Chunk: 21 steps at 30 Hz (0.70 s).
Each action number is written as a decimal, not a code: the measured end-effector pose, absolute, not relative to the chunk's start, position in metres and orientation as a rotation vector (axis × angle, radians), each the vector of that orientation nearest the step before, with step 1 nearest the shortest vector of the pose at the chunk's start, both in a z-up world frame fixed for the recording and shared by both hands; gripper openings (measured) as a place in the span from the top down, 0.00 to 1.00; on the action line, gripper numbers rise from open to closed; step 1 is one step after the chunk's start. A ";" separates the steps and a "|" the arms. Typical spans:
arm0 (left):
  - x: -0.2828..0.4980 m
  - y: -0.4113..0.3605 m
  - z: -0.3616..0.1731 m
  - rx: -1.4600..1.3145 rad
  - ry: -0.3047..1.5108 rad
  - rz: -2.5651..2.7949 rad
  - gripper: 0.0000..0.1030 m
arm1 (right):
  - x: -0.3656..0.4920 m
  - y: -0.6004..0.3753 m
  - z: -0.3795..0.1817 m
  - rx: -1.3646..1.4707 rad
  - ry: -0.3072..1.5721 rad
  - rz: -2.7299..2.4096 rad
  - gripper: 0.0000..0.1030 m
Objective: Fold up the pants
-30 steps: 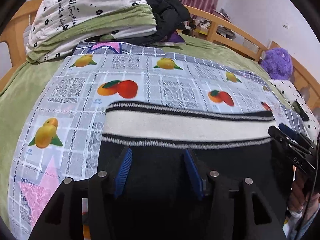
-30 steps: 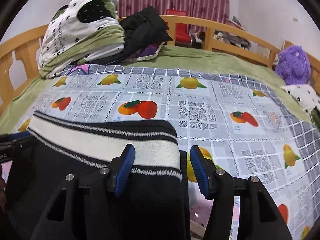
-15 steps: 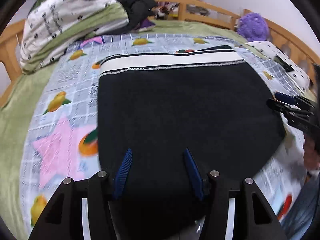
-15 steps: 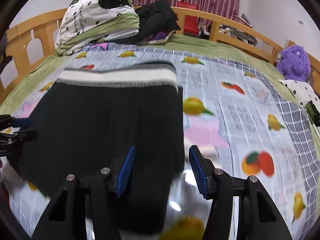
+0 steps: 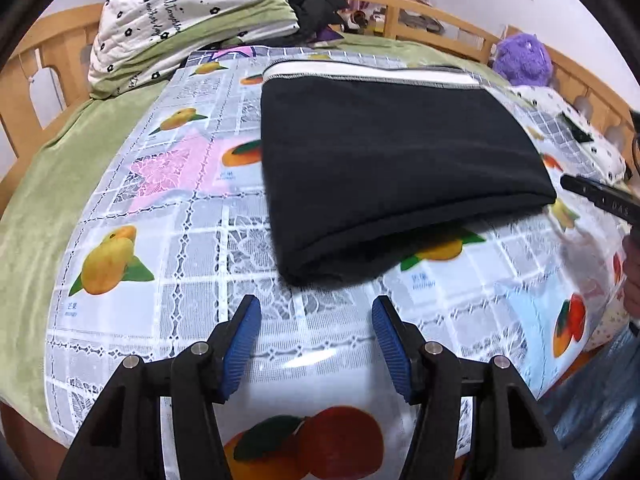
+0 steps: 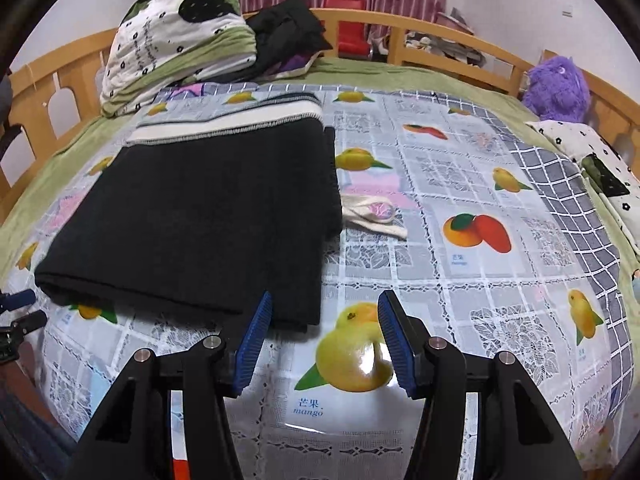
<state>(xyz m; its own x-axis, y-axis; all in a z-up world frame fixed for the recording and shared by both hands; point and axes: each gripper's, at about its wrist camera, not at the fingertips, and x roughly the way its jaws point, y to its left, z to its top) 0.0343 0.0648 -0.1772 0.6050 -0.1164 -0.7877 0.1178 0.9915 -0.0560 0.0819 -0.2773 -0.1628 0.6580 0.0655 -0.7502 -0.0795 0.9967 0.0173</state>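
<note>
The left gripper and right gripper are both hovering with fingers spread and empty, just short of the near fold of the black pants, which are lying folded on the fruit-print cloth covering the bed. The knit is looking soft, thick and limp; pinching the near corners through all layers seems best.

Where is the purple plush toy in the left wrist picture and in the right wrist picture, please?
Left wrist view: purple plush toy at upper right, by the wooden bed rail, beyond the folded black pants.
Right wrist view: purple plush toy at right, upper part, against the rail.
Shared landmark: the rolled white and green quilt, upper left in both.
</note>
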 end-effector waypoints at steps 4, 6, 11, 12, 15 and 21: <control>0.051 0.065 -0.178 -0.066 0.916 -0.145 0.46 | 0.087 -0.278 -0.163 0.010 0.856 0.089 0.47; 0.060 0.051 -0.182 0.019 0.923 -0.153 0.46 | 0.091 -0.276 -0.166 0.007 0.863 0.088 0.47; 0.072 0.035 -0.186 0.163 0.889 -0.109 0.57 | 0.095 -0.273 -0.173 0.015 0.881 0.094 0.47; 0.071 0.041 -0.180 0.112 0.857 -0.107 0.72 | 0.095 -0.272 -0.175 0.011 0.884 0.092 0.47; 0.061 0.063 -0.159 -0.031 0.750 -0.105 0.80 | 0.092 -0.270 -0.176 -0.004 0.863 0.082 0.49; 0.062 0.058 -0.188 0.032 0.857 -0.074 0.73 | 0.095 -0.265 -0.190 -0.018 0.913 0.101 0.53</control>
<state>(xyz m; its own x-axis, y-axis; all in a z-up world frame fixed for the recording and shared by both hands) 0.0622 0.0576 -0.1883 0.6526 -0.0519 -0.7559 0.0779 0.9970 -0.0012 0.0947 -0.2654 -0.1898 0.6072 0.0797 -0.7905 -0.0948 0.9951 0.0275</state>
